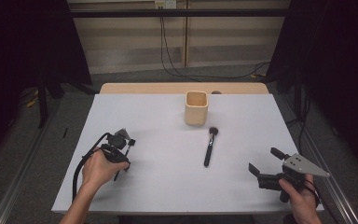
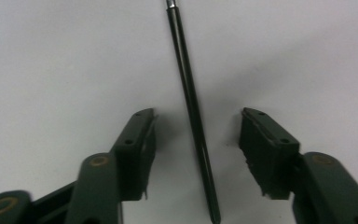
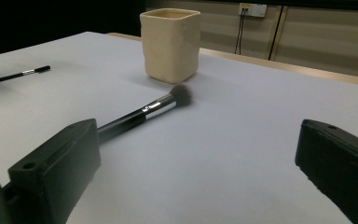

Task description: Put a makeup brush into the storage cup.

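The high view looks forward and down over the whole white table (image 1: 168, 186). The left gripper view faces straight down, close above its surface. The right gripper view looks low across it toward the far edge, sharing the beige cup (image 3: 170, 44) with the high view.

The left hand (image 1: 100, 169) holds the black two-jaw left claw (image 1: 127, 145) low and tipped downward, its jaws partly apart, gripping nothing. The right hand (image 1: 299, 198) holds the black right claw (image 1: 264, 161), grey plate on top, level, jaws spread wide
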The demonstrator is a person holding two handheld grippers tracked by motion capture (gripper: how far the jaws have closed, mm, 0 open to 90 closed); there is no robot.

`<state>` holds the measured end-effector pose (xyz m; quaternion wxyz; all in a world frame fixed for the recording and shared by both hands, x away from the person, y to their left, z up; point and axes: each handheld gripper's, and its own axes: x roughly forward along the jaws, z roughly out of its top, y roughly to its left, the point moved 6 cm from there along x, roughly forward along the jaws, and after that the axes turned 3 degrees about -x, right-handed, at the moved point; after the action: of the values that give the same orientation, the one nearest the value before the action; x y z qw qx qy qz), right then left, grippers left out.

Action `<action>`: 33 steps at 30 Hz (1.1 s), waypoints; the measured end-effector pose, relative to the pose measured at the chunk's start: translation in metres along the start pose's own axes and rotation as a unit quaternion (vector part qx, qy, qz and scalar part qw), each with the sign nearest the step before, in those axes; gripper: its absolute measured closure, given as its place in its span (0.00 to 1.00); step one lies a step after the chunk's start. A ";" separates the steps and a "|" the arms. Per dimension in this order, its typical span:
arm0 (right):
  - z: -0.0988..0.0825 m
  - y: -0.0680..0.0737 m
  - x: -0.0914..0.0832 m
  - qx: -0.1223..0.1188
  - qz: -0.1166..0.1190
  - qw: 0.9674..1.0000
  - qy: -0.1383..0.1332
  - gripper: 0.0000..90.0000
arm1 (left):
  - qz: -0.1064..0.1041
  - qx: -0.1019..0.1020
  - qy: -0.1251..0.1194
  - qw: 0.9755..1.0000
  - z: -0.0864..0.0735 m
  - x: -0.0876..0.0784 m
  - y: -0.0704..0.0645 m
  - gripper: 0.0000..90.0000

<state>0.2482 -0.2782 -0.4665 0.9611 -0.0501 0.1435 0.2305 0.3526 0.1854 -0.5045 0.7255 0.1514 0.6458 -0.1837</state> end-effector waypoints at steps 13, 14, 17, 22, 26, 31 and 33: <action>0.000 0.001 -0.001 -0.004 -0.001 1.000 0.001 0.00 | -0.011 0.006 0.018 1.000 -0.002 -0.001 0.002 0.75; 0.000 0.001 -0.001 -0.004 -0.001 1.000 0.000 0.00 | -0.014 0.004 0.019 1.000 -0.002 -0.001 0.004 0.79; 0.000 0.001 0.000 -0.006 -0.001 1.000 0.001 0.00 | -0.019 0.000 0.022 1.000 -0.001 -0.001 0.007 0.83; 0.000 0.001 -0.001 -0.005 0.001 1.000 0.002 0.00 | -0.020 0.002 0.033 0.999 0.001 0.000 0.009 0.89; 0.000 0.002 -0.001 -0.005 0.002 1.000 0.002 0.00 | -0.028 0.001 0.035 0.999 0.001 0.000 0.012 0.93; -0.001 0.002 -0.001 -0.006 0.001 1.000 0.003 0.00 | -0.027 0.010 0.035 0.999 0.001 0.000 0.012 0.96; -0.001 0.001 -0.001 -0.007 0.000 1.000 0.003 0.00 | -0.024 0.018 0.036 0.999 0.001 0.000 0.012 0.96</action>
<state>0.2466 -0.2775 -0.4669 0.9602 -0.0573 0.1451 0.2316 0.3593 0.1954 -0.5042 0.6942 0.1549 0.6717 -0.2073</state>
